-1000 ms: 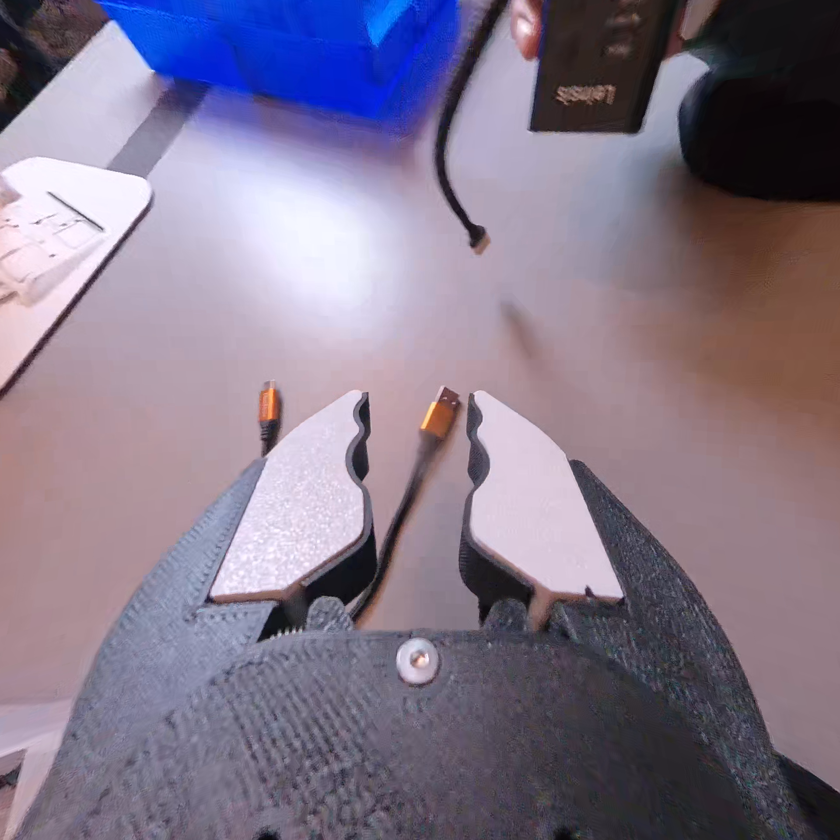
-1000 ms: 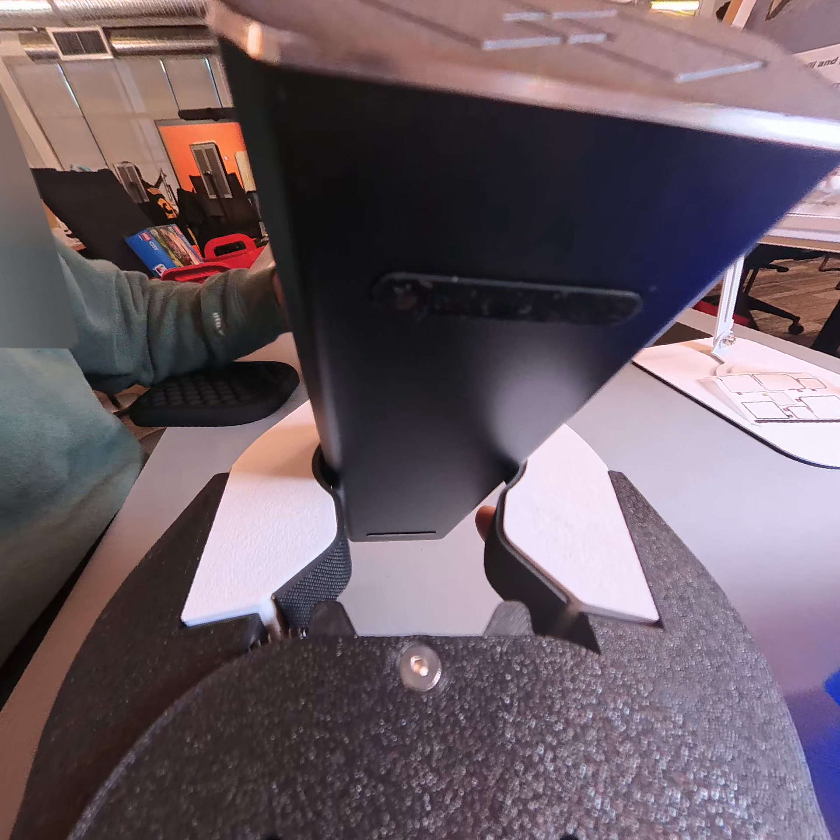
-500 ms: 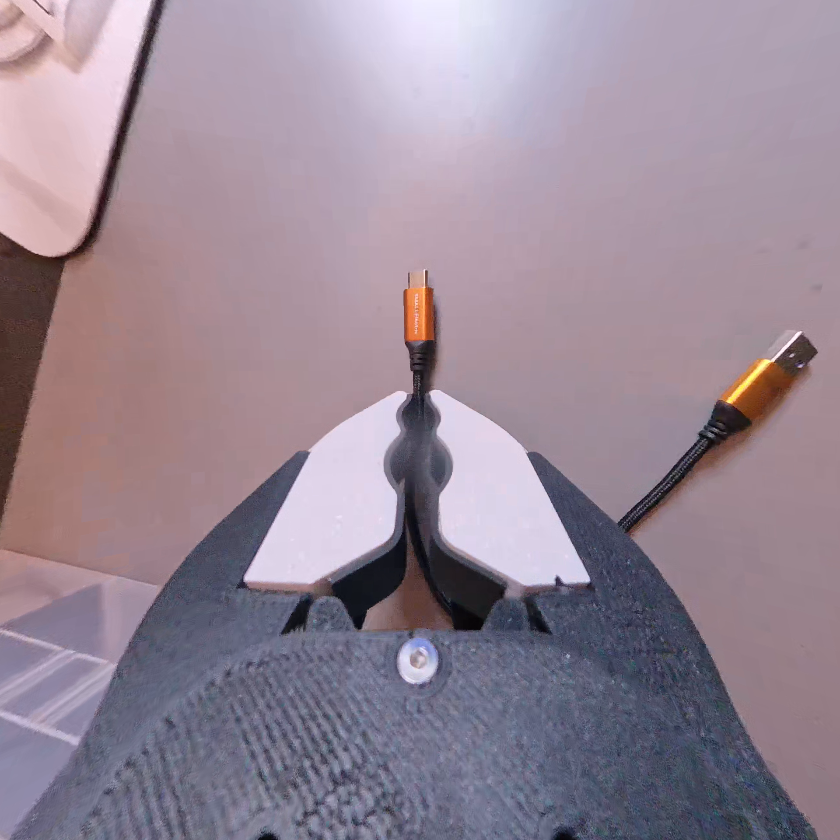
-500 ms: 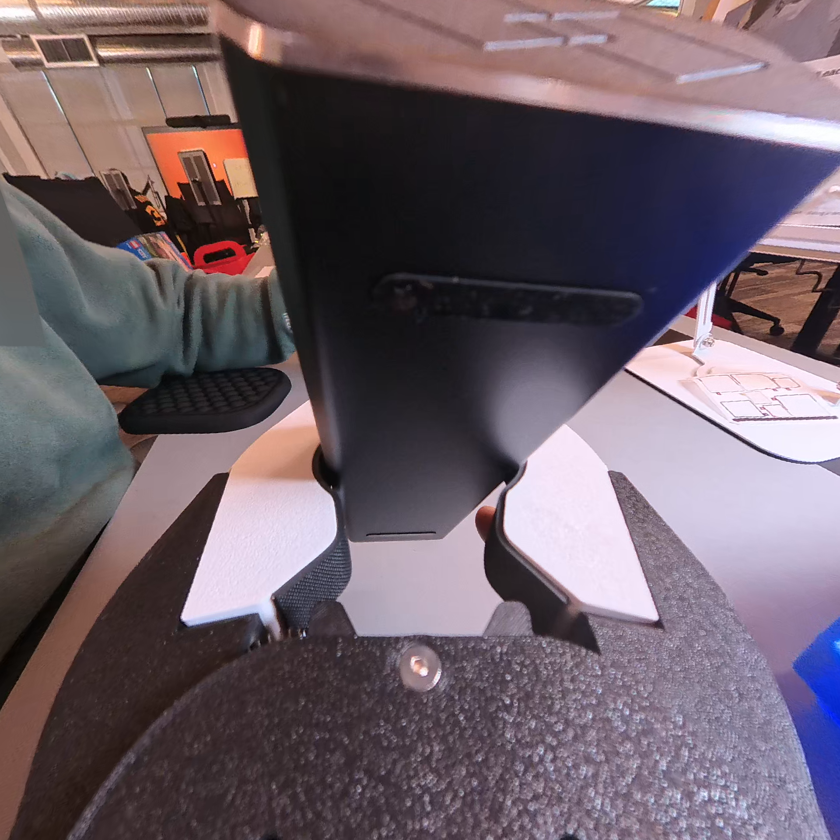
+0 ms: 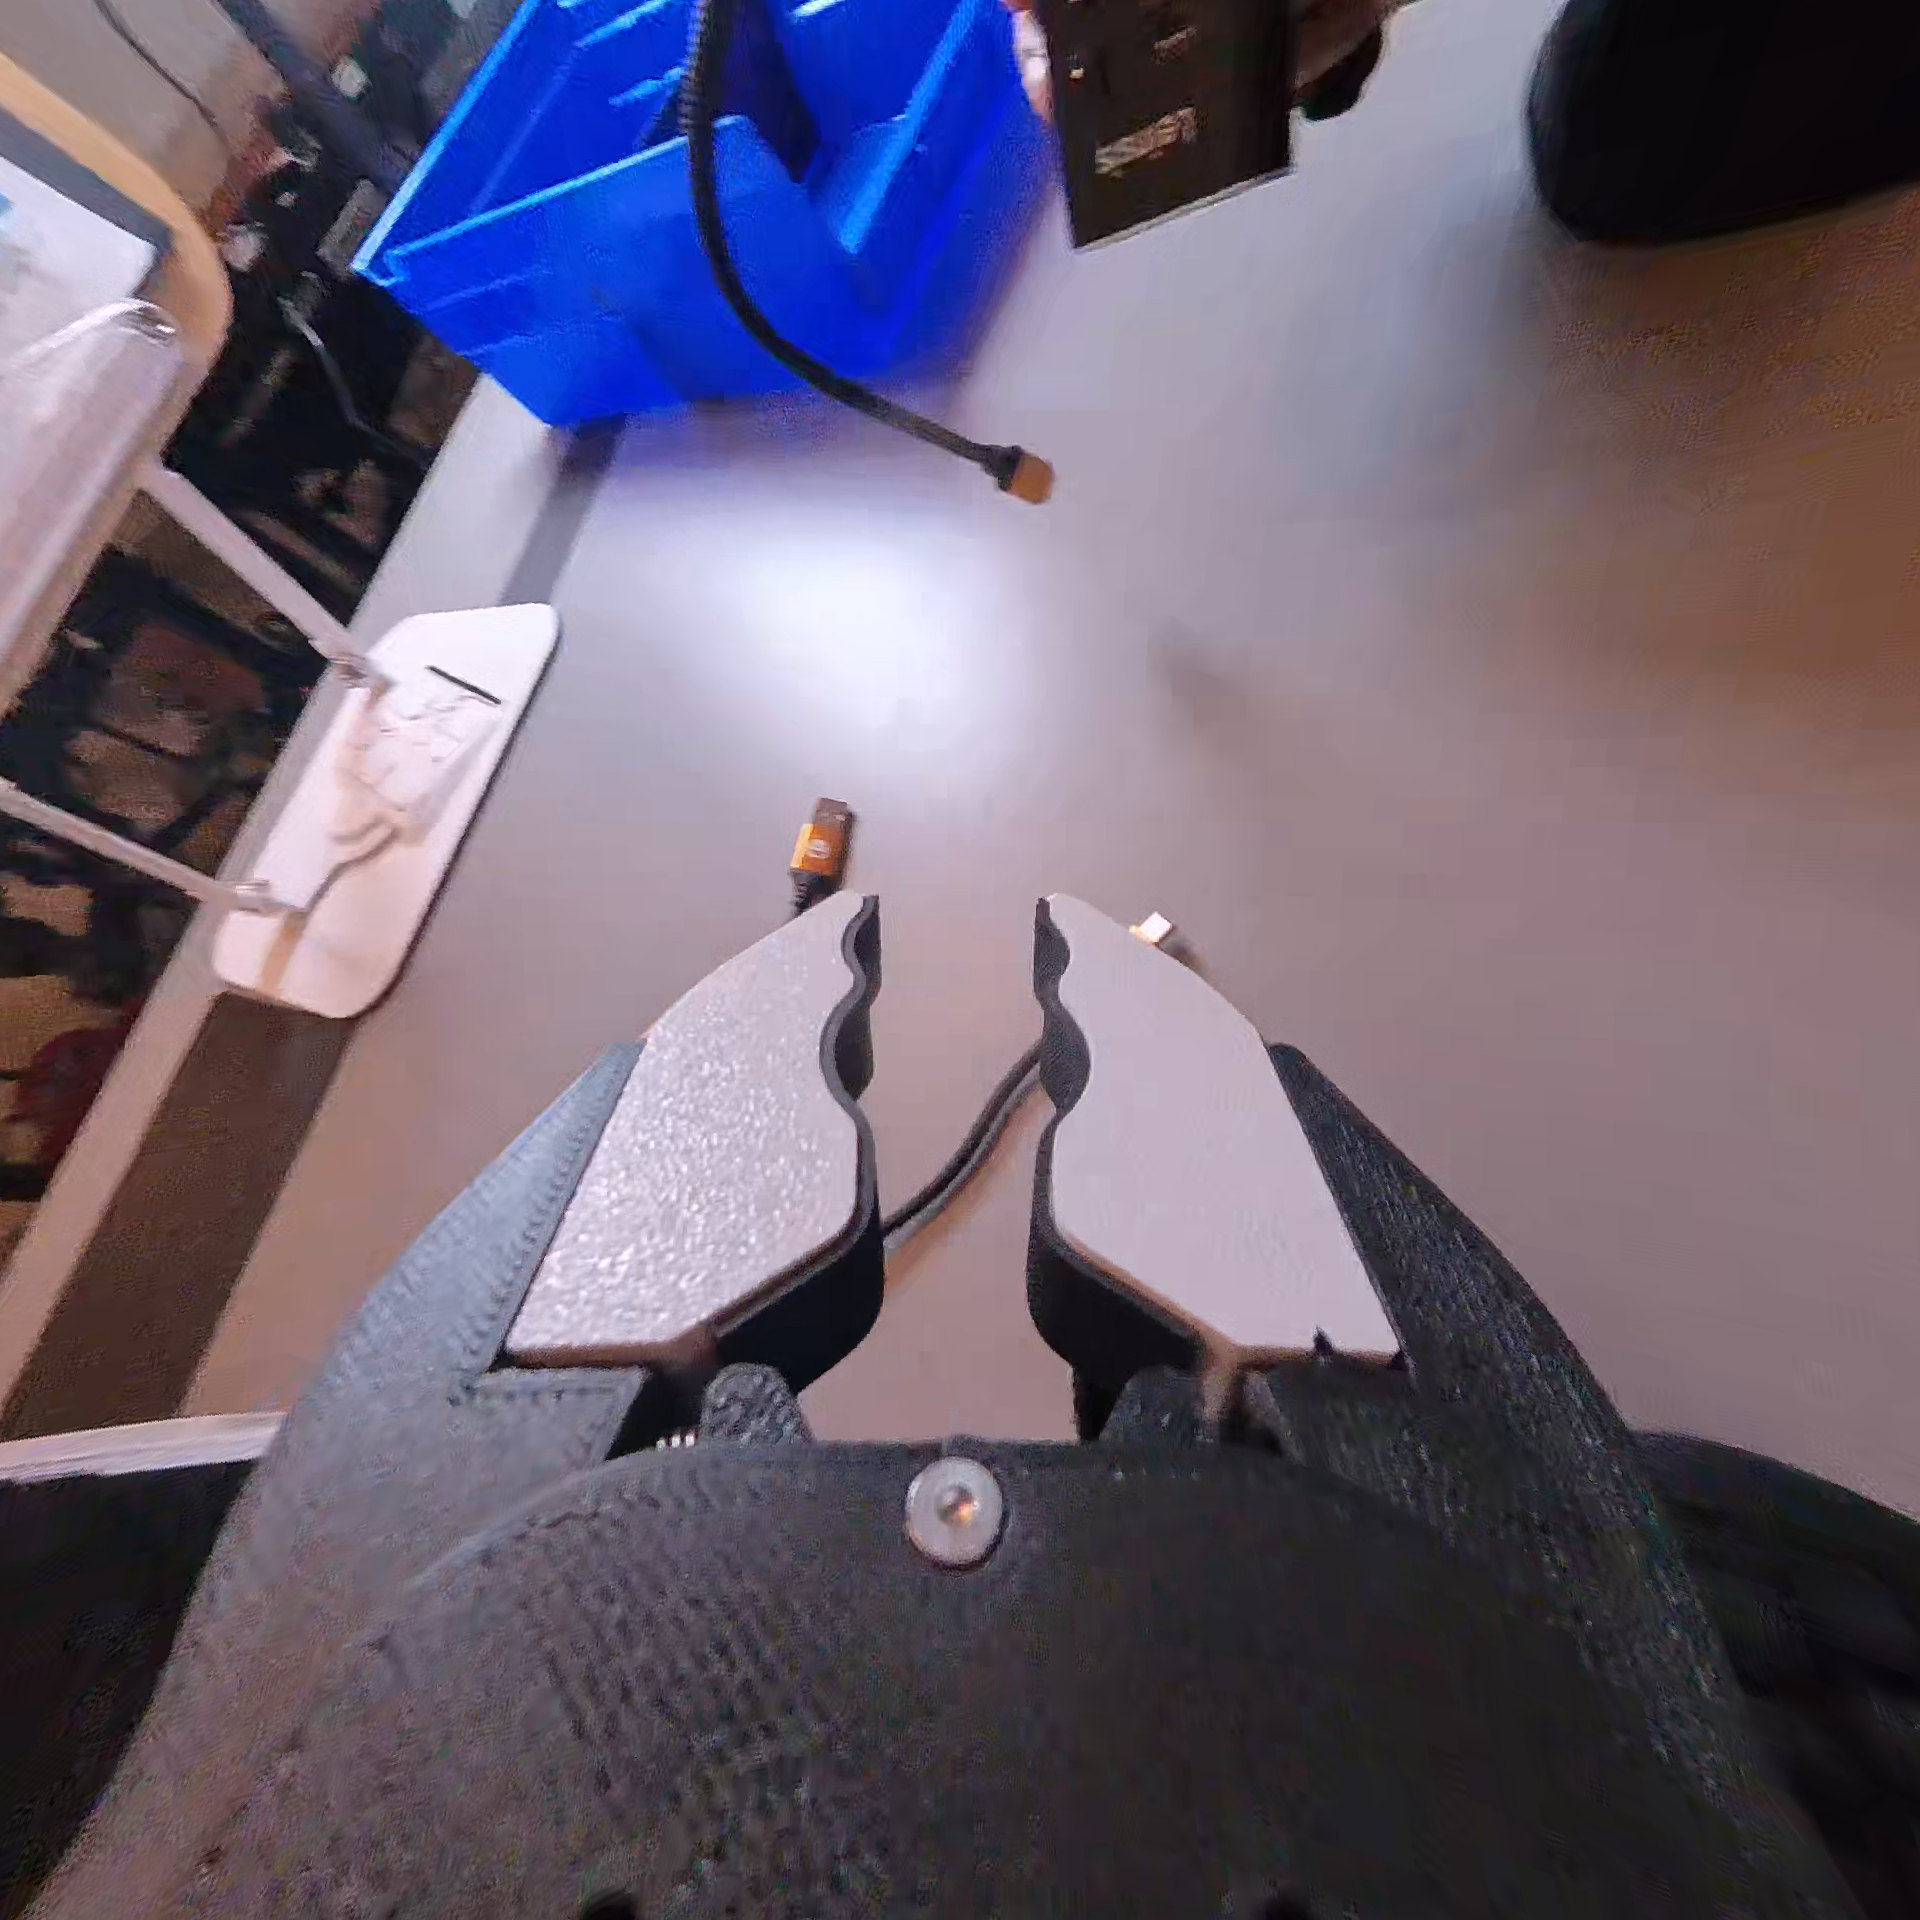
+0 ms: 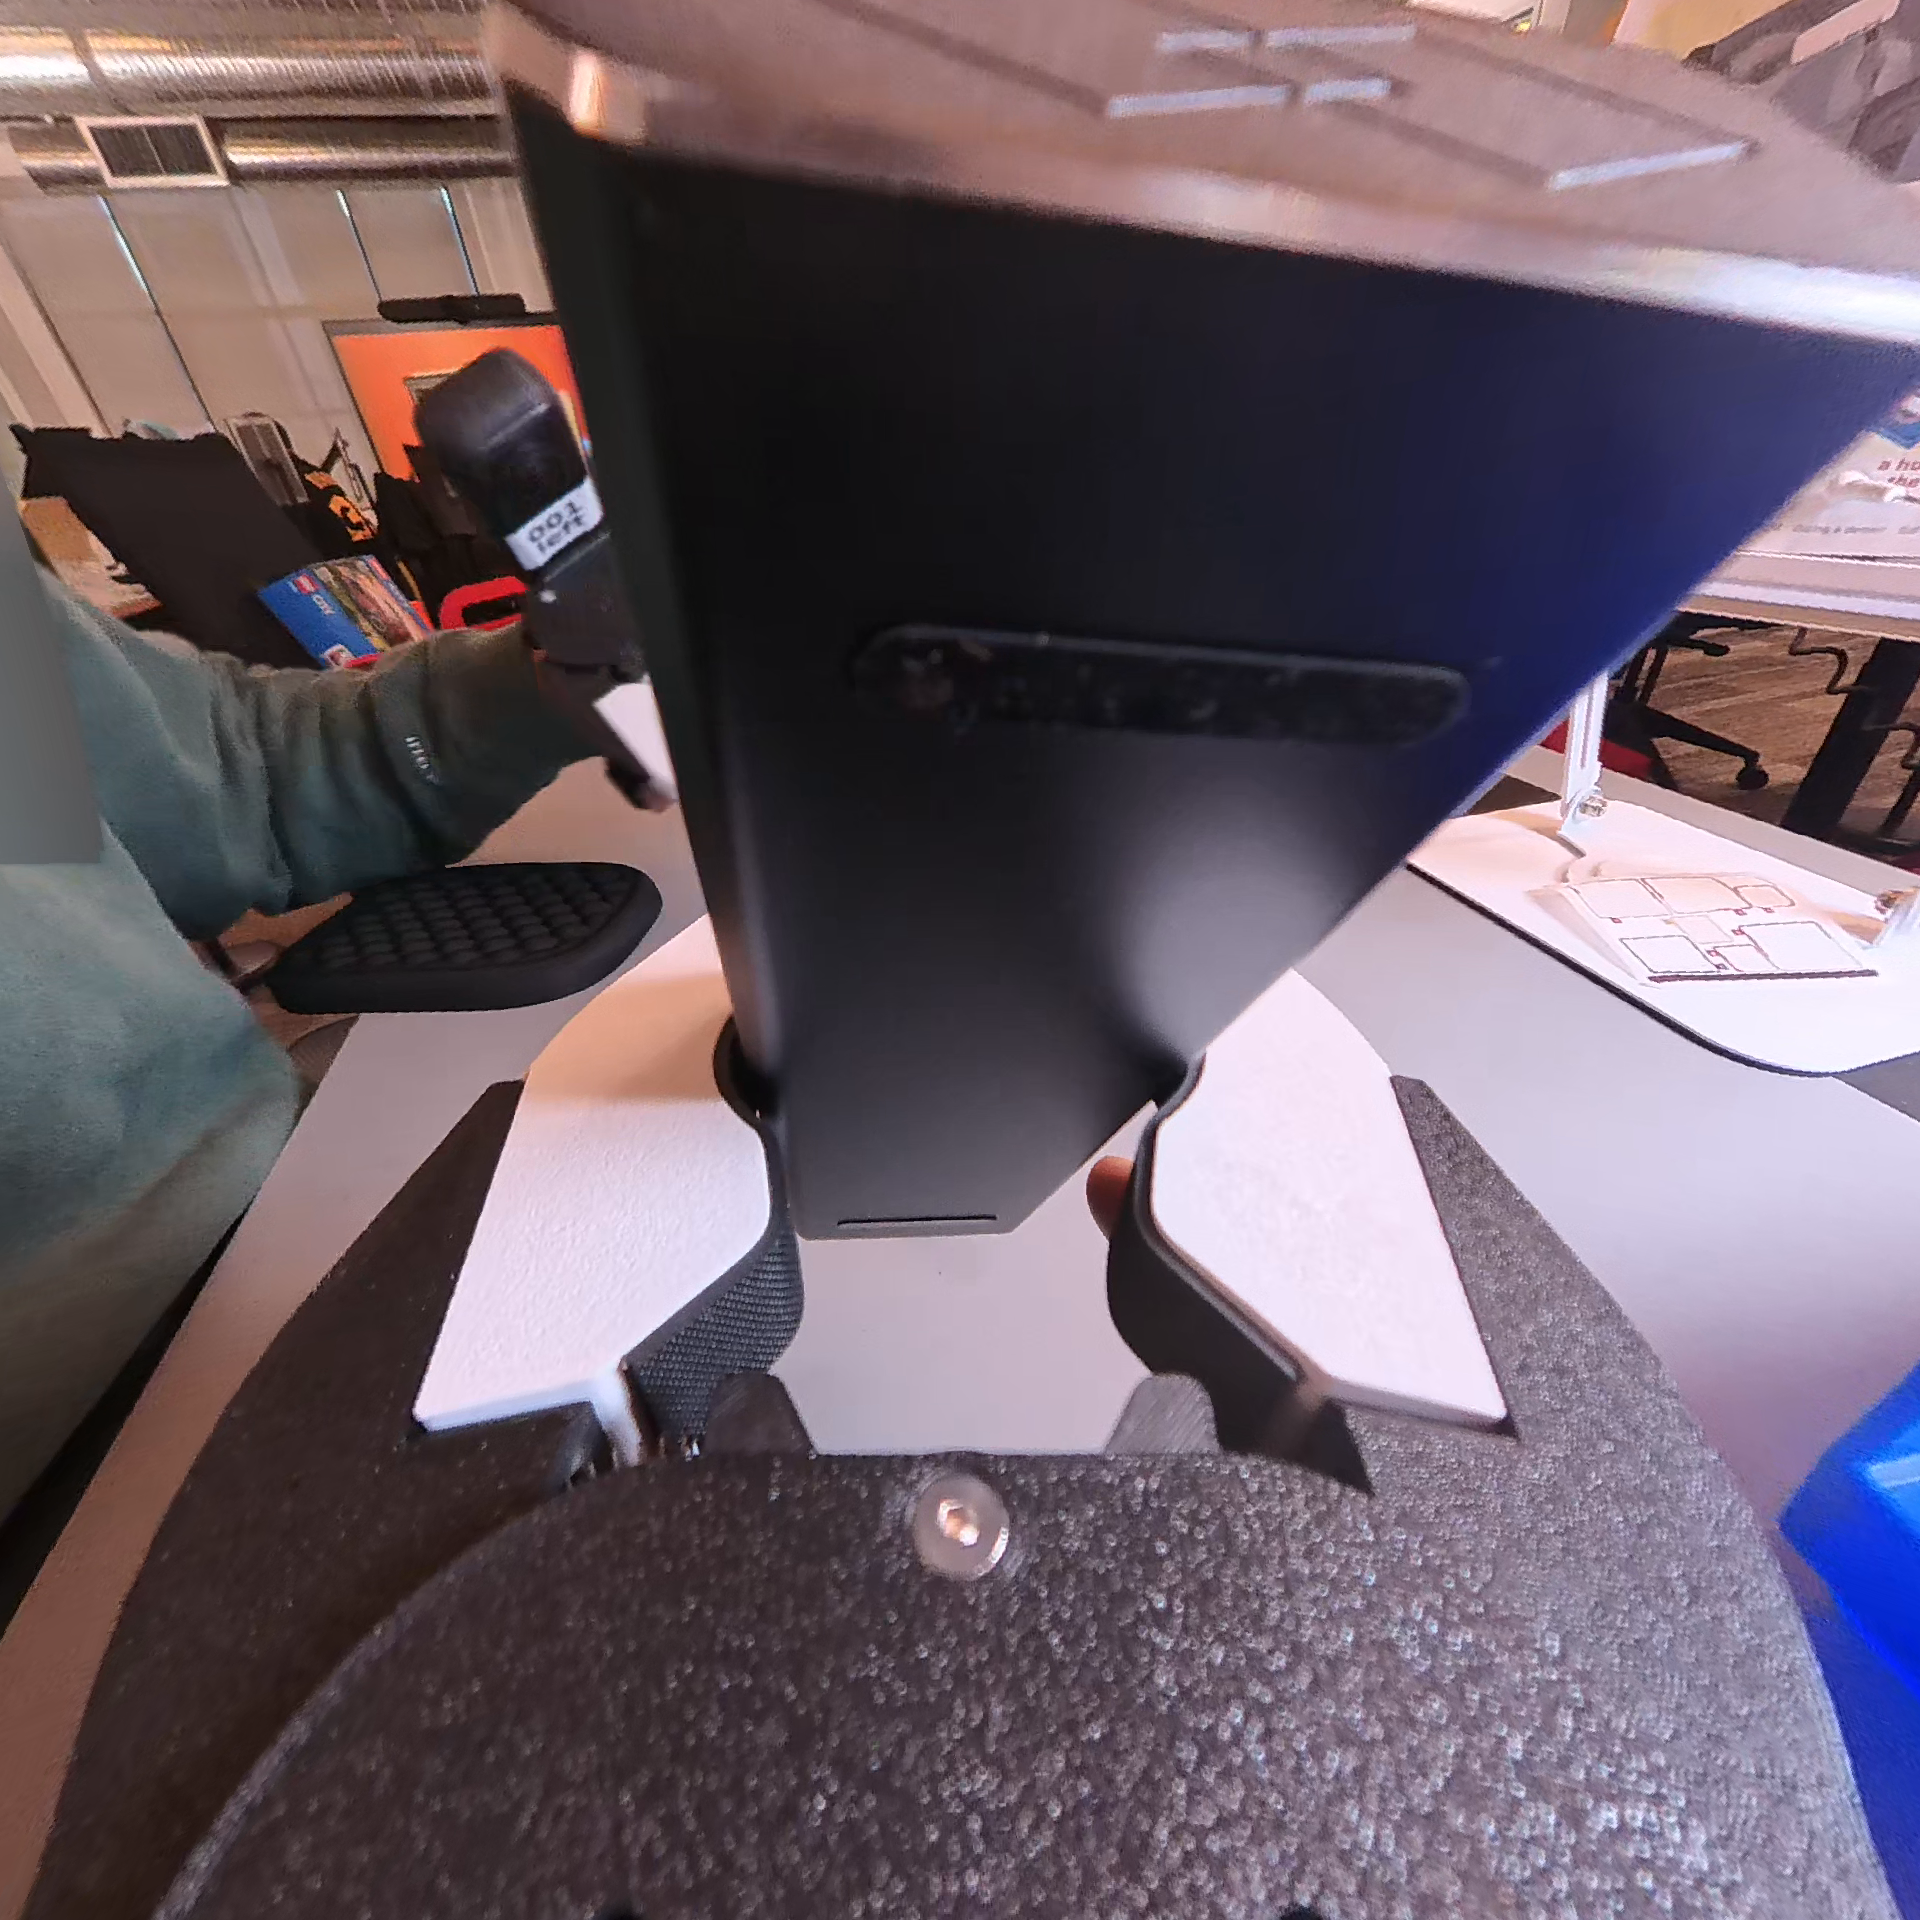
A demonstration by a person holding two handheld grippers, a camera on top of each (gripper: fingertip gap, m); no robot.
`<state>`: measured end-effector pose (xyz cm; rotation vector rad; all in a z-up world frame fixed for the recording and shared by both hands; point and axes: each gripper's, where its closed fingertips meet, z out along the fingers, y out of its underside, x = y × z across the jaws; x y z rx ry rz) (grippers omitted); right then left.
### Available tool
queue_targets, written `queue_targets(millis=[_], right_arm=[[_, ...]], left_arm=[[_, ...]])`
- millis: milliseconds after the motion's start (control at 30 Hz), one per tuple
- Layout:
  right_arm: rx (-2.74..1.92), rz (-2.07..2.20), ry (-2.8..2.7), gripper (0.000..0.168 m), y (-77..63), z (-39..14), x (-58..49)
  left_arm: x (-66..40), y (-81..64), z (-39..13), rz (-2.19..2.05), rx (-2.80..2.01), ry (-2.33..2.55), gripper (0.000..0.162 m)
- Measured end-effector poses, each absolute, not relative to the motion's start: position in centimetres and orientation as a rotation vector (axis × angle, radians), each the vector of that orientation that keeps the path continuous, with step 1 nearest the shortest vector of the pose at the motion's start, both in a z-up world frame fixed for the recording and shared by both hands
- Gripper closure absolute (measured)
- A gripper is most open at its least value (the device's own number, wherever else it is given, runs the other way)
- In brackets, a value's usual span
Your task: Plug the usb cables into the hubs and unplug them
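USB cable (image 5: 940, 1169): thin braided black cord lying slack on the grey worktop (image 5: 1455, 779), passing under the gap of the left tongs (image 5: 956, 920). Two ends show: an orange-sleeved plug (image 5: 819, 844) just ahead of the left fingertip, and a smaller connector (image 5: 1155, 925) peeking past the right fingertip, mostly hidden. Left tongs released, jaws apart, nothing between them.

Hub (image 6: 1039, 644): flat black slab, held upright in the right tongs (image 6: 961, 1091), which are clenched on its narrow lower end. In the left wrist view the same hub (image 5: 1169, 114) hangs above the far worktop, its own thicker cord (image 5: 748, 281) drooping to a loose plug (image 5: 1023, 480).

Handling, as judged:
- Cable light and floppy; cord gives no control. Take the rigid orange sleeve, not the braid or the metal tip.
- Sleeve looks smooth; may slip or twist.
- Hub stiff, light enough for an end grip, but the long lever may pivot under insertion push.

Count: one hub, one loose cable with two ends, one hub lead, two tongs. One blue bin (image 5: 665, 229) behind.
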<state>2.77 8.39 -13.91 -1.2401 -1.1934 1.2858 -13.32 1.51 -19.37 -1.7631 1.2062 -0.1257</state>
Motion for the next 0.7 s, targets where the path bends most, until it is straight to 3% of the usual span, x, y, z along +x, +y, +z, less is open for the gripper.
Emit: queue_targets(millis=[200, 533, 633, 700], right_arm=[[-1.254, 1.298, -1.2, 0.095, 8.3, -14.3, 2.4], [-1.277, 1.236, -1.209, 0.095, 8.7, -14.8, 2.4], [-1.3, 1.196, -1.209, 0.095, 9.2, -15.2, 2.5], [-1.316, 1.169, -1.215, 0.095, 9.5, -15.5, 2.5]], left_arm=[[-13.8, 2.6, -18.4, -0.399, -1.843, 0.972, 0.14], [-12.2, 10.5, -27.9, -0.395, -2.156, 1.338, 0.121], [-11.4, 11.0, -28.3, -0.404, -2.147, 1.368, 0.127], [-11.0, 11.0, -28.3, -0.406, -2.115, 1.378, 0.143]])
